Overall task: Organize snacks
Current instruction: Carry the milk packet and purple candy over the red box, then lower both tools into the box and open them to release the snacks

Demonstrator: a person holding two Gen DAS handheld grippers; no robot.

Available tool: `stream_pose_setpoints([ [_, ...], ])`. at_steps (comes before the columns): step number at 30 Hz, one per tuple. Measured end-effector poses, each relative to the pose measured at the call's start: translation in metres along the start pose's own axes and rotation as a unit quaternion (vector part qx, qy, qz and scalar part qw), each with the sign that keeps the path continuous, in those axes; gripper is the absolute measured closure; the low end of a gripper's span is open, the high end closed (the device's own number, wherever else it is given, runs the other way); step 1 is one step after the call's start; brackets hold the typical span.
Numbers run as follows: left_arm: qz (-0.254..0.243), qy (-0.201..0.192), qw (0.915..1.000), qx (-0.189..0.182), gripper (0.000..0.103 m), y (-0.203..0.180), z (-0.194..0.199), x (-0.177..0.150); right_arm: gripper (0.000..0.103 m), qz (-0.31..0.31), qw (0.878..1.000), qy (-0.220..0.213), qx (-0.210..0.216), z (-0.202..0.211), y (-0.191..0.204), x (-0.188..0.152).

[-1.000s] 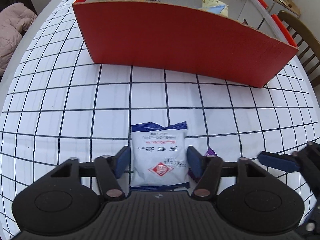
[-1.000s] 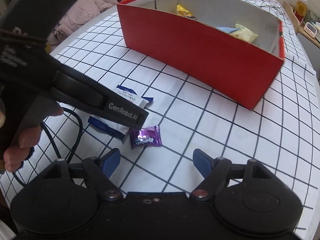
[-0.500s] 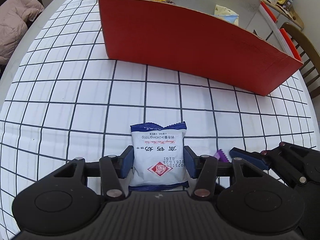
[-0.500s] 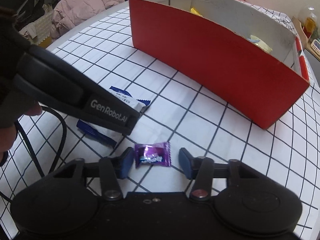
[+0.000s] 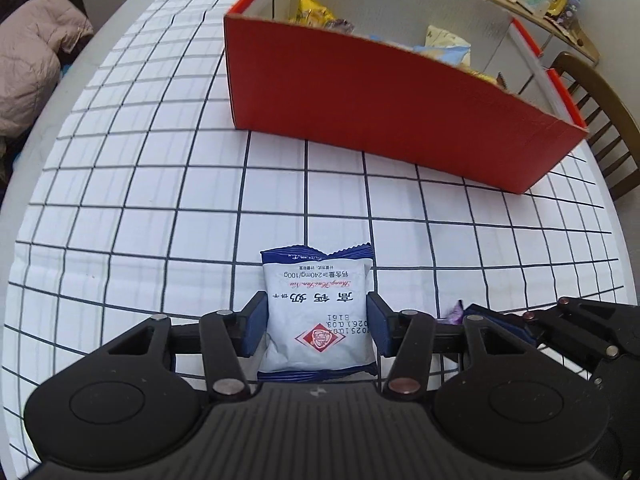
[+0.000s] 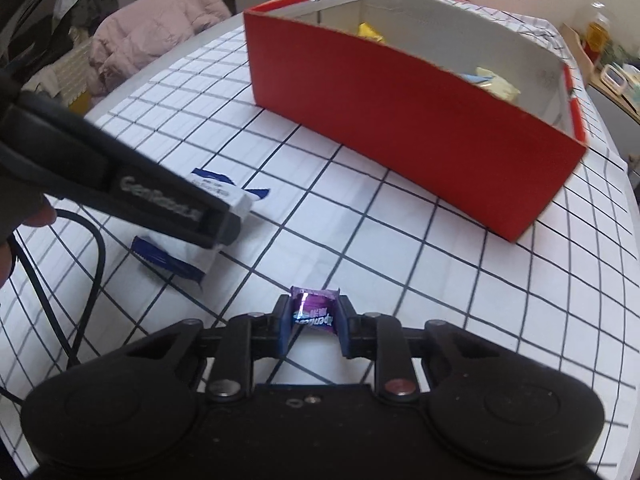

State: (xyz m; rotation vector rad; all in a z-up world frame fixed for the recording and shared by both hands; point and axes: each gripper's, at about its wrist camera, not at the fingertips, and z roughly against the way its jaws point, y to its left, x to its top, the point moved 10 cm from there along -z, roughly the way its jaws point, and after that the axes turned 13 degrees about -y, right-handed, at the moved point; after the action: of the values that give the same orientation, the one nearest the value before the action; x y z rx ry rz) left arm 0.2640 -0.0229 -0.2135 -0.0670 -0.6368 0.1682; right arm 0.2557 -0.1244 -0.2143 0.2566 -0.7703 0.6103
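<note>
Bare counter (image 5: 160,184) btwn the hand-held grippers & red box (image 5: 380,108). Box's near wall blocks a low approach. Box top open.

We see the left gripper (image 5: 316,330) as a matte black frame with a ribbed central housing, two round discs at its lower corners and blue pads (image 5: 256,322) on its fingers. Silver and copper-toned pivot screws sit along its linkage arms. The right gripper (image 6: 313,326) is built alike: black body, twin discs, blue pads (image 6: 283,326), one silver and one reddish pivot screw, and two small holes in the centre plate. In the right wrist view the left gripper's side carries pale "GenRobot.AI" lettering, a black cable (image 6: 86,276) loops beneath it, and a bare-skinned hand (image 6: 22,222) shows at the left edge.
</note>
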Motion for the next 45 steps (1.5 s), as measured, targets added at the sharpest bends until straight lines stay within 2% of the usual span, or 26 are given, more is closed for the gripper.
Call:
stream_pose_setpoints([
  [8, -0.021, -0.021, 0.9995, -0.003, 0.051, 0.005, 0.024, 0.003, 0.081, -0.036, 0.999, -0.029, -0.012, 0.035, -0.006, 0.016],
  [15, -0.029, -0.050, 0.9982, -0.017, 0.051, 0.003, 0.056, 0.019, 0.081, -0.064, 0.996, -0.065, -0.023, 0.066, -0.016, 0.045],
  [31, -0.044, -0.140, 0.9885, -0.033, 0.051, -0.015, 0.107, 0.113, 0.081, -0.075, 0.985, -0.147, -0.046, 0.104, -0.054, 0.136],
  [37, -0.061, -0.164, 0.9842, -0.025, 0.051, -0.024, 0.106, 0.150, 0.081, -0.068, 0.982, -0.165, -0.060, 0.100, -0.073, 0.168],
  [45, -0.061, -0.158, 0.9854, -0.017, 0.051, -0.028, 0.080, 0.186, 0.081, -0.069, 0.982, -0.163, -0.073, 0.076, -0.098, 0.194],
])
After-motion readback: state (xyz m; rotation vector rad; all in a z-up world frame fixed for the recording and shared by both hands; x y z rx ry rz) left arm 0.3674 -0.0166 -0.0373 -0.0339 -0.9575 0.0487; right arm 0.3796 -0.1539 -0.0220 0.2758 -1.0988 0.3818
